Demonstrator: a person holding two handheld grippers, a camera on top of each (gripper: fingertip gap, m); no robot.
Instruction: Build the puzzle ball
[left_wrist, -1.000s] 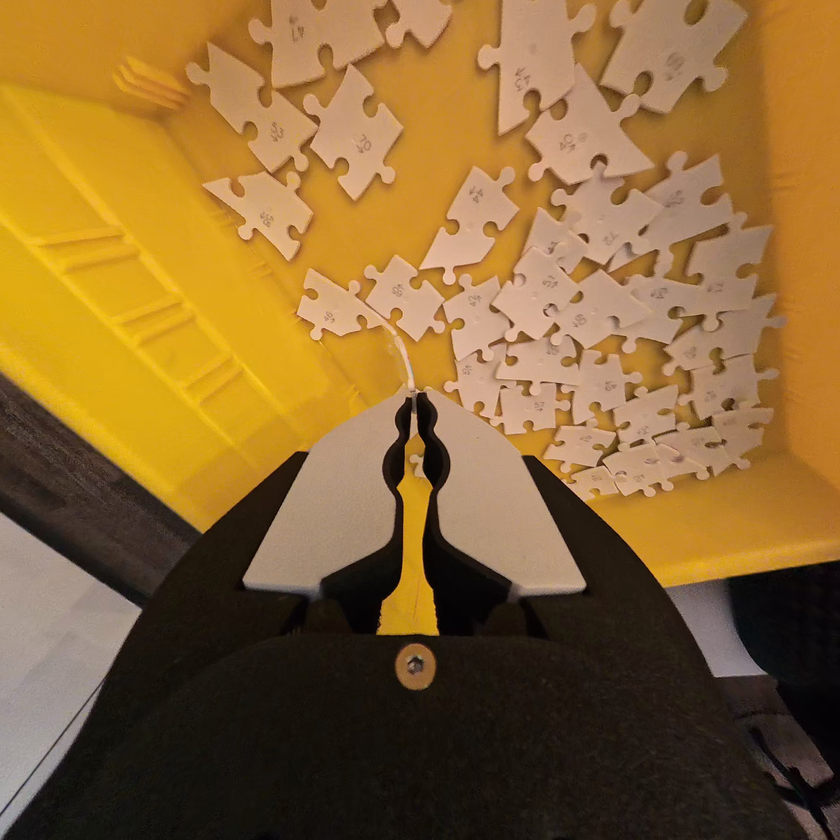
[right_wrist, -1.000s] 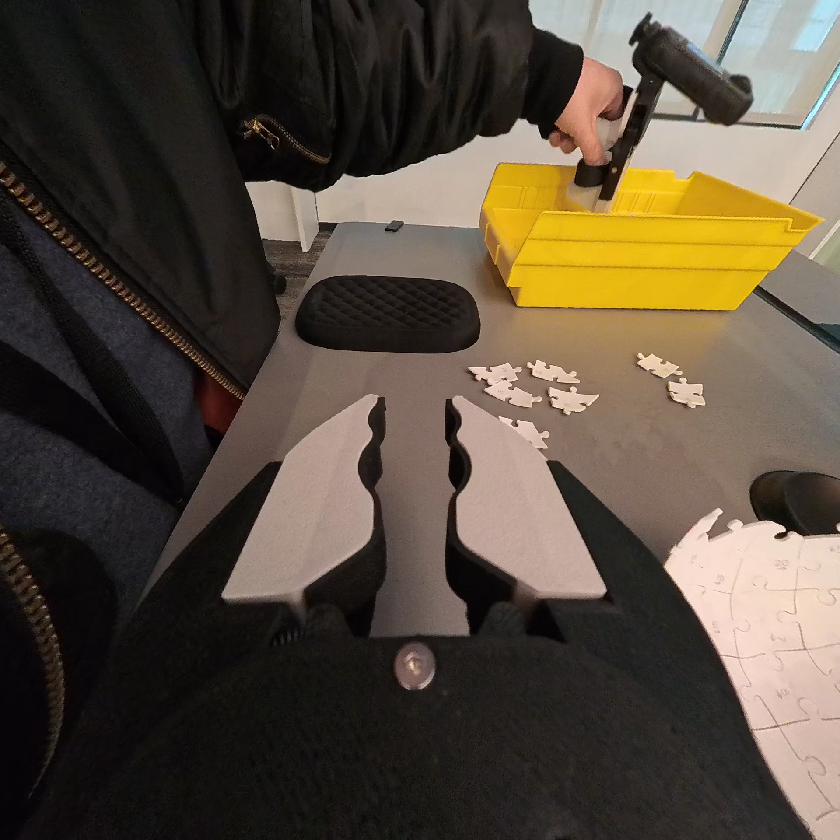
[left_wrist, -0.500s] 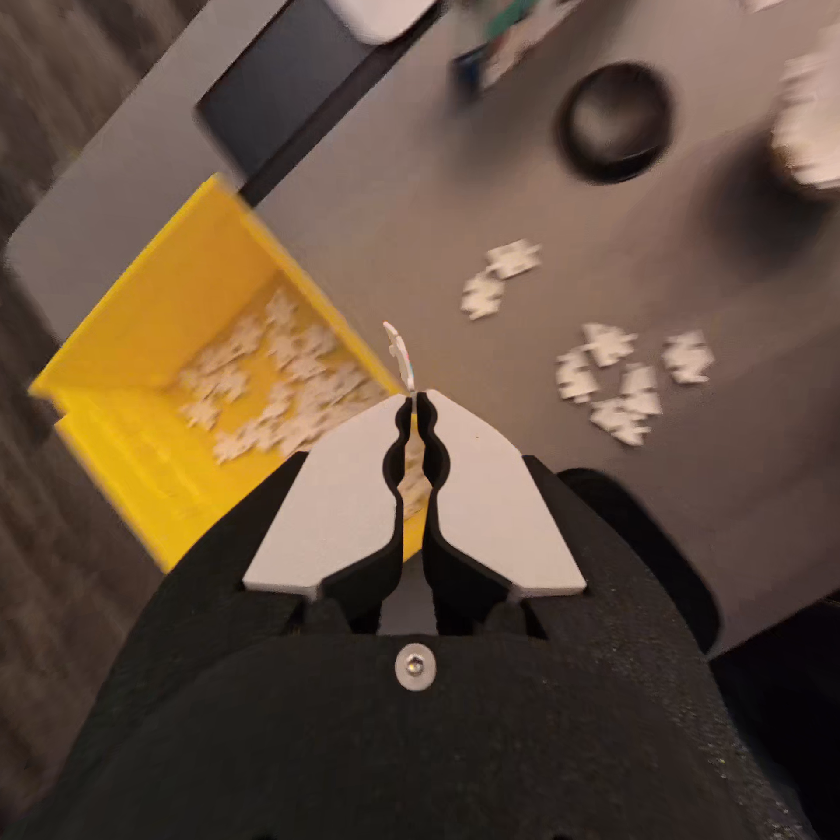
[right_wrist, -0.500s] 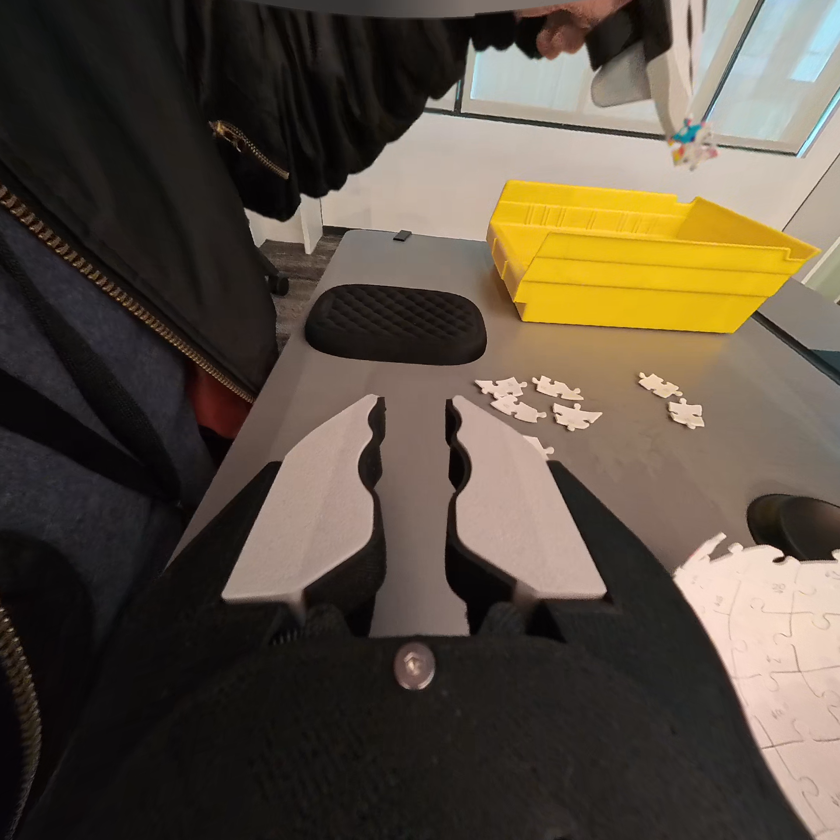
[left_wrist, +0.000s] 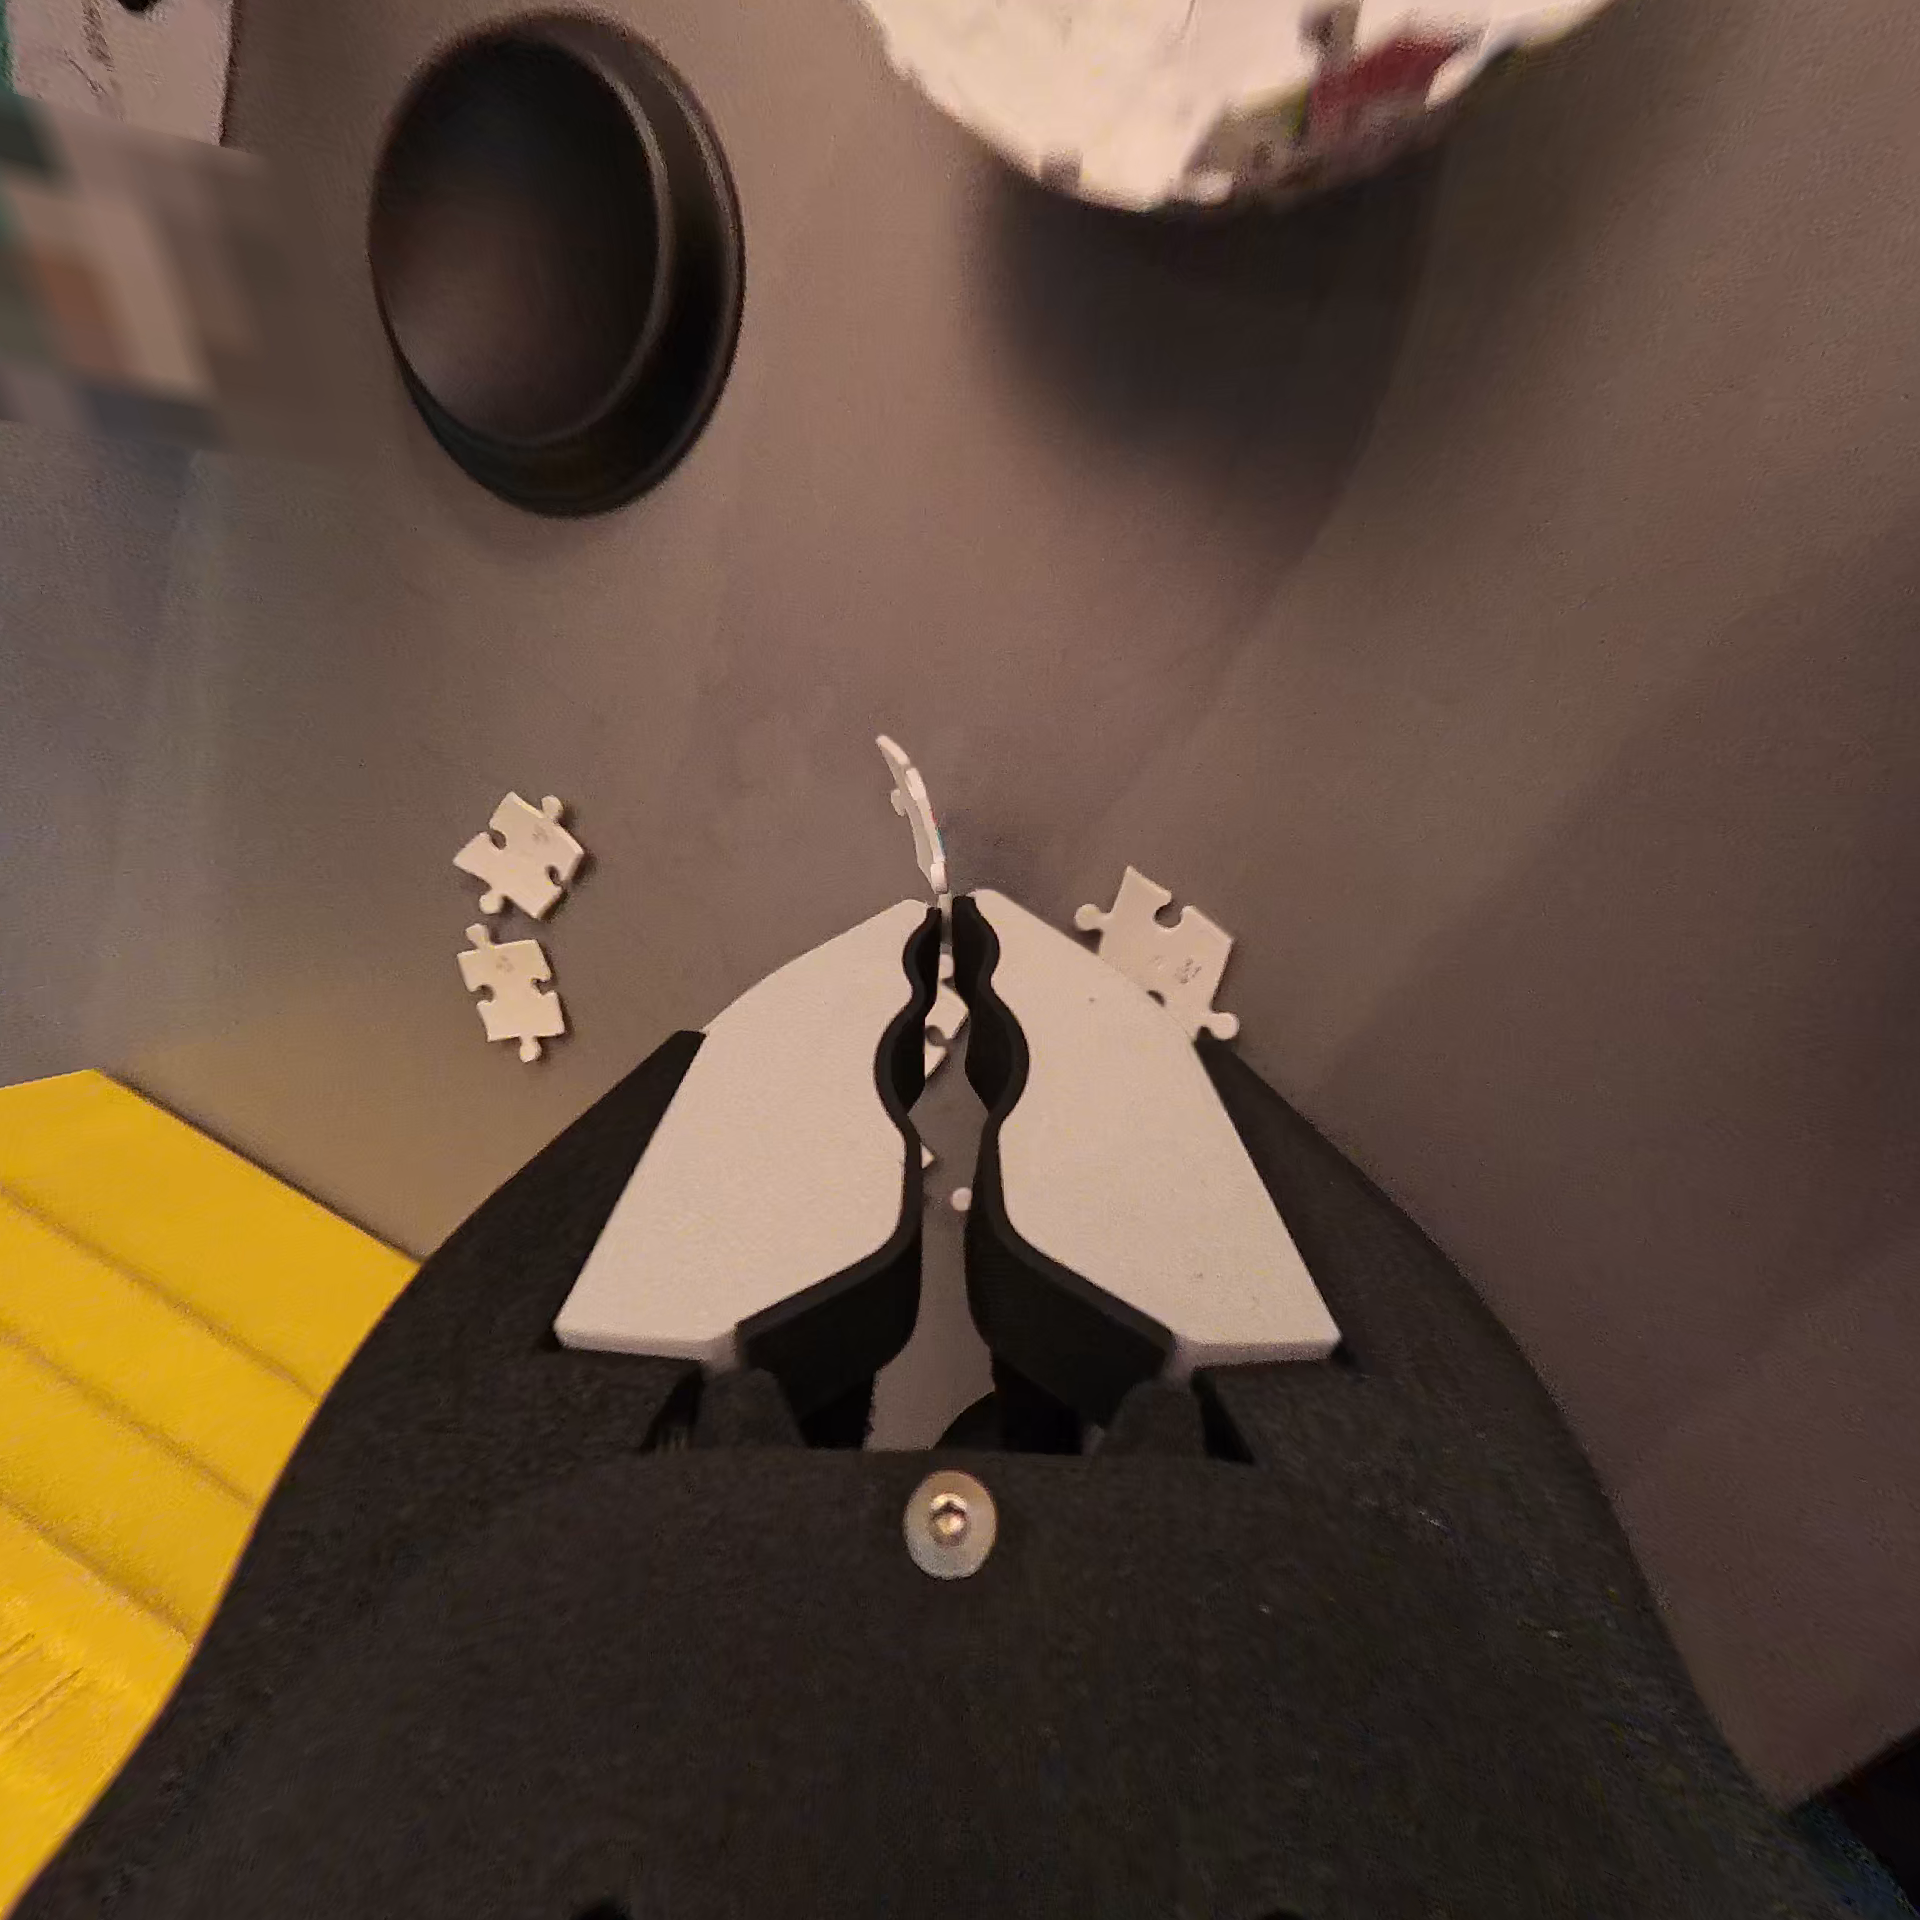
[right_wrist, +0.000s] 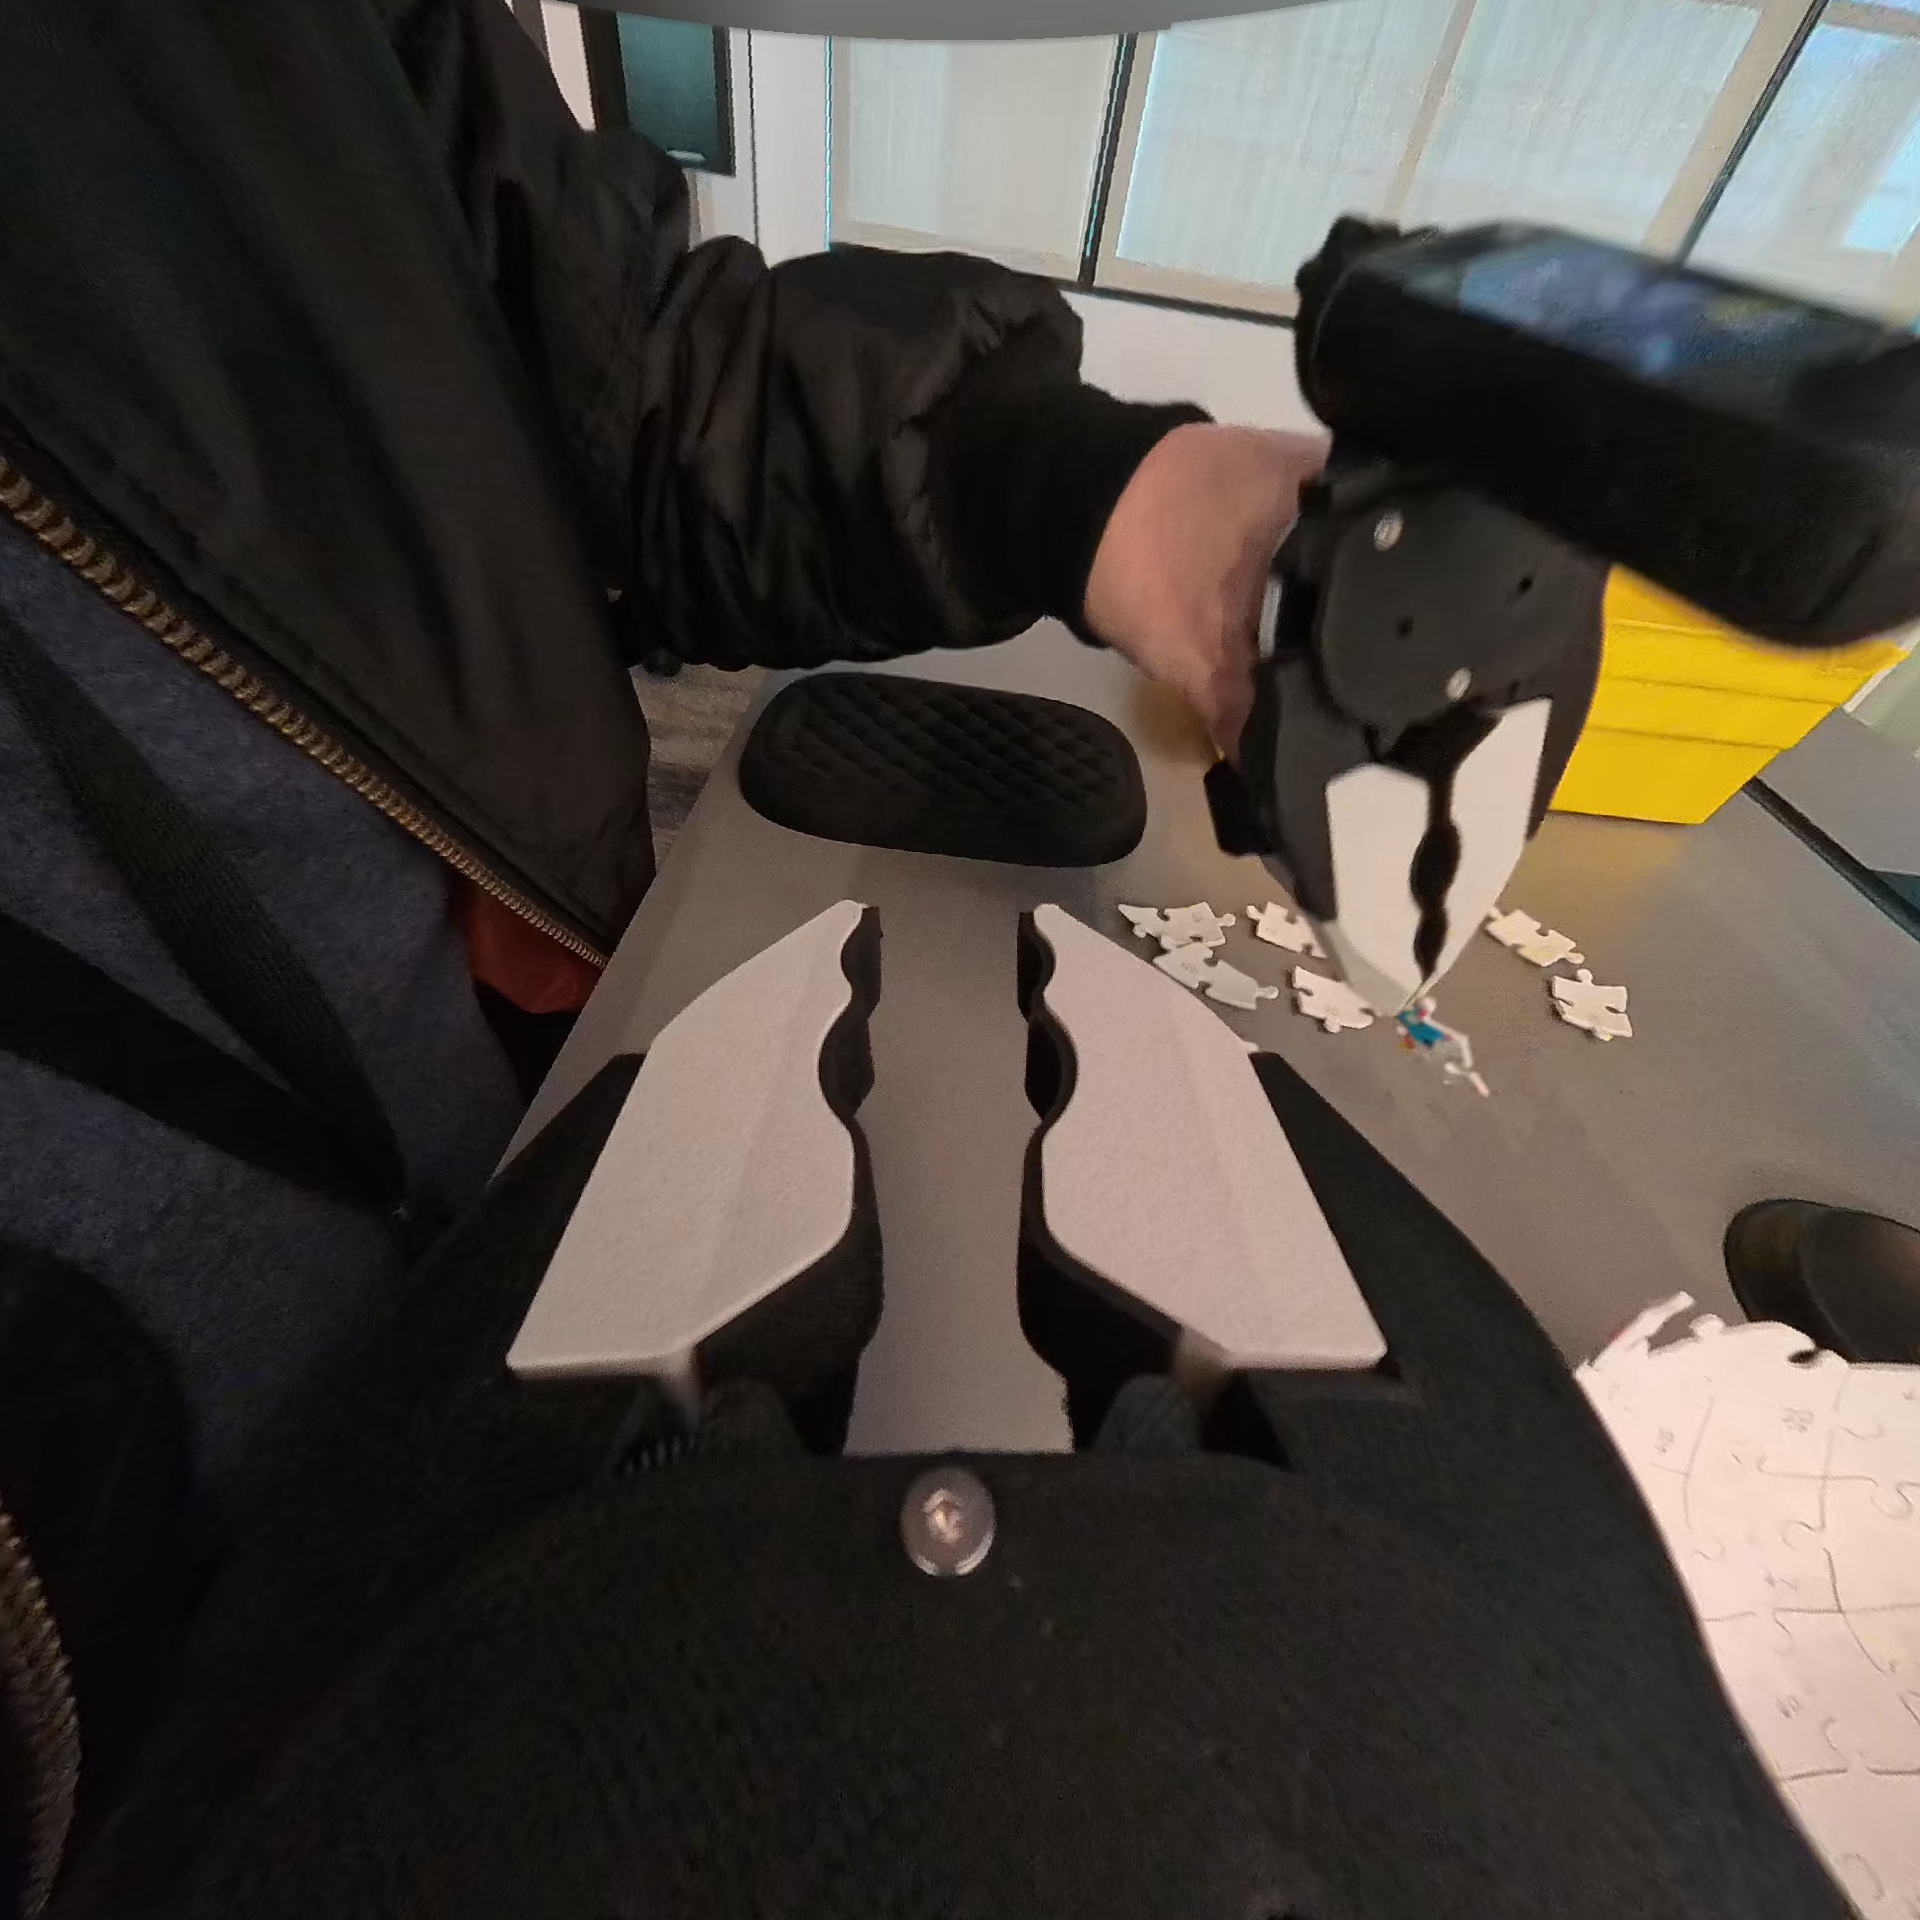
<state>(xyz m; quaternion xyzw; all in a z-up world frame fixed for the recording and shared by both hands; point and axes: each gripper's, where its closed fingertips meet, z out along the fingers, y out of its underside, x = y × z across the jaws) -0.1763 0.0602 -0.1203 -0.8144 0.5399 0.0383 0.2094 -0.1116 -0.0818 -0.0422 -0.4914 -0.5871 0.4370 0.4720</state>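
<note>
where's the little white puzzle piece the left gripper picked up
Pinched upright at the left gripper's tips, the white puzzle piece hangs just above the grey table, among loose white pieces.

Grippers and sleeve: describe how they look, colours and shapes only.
Both grippers, left and right, share a textured black body, a silver screw at the centre, and two pale grey fingers with wavy black inner pads. The sleeve is black, puffy jacket fabric.
</note>
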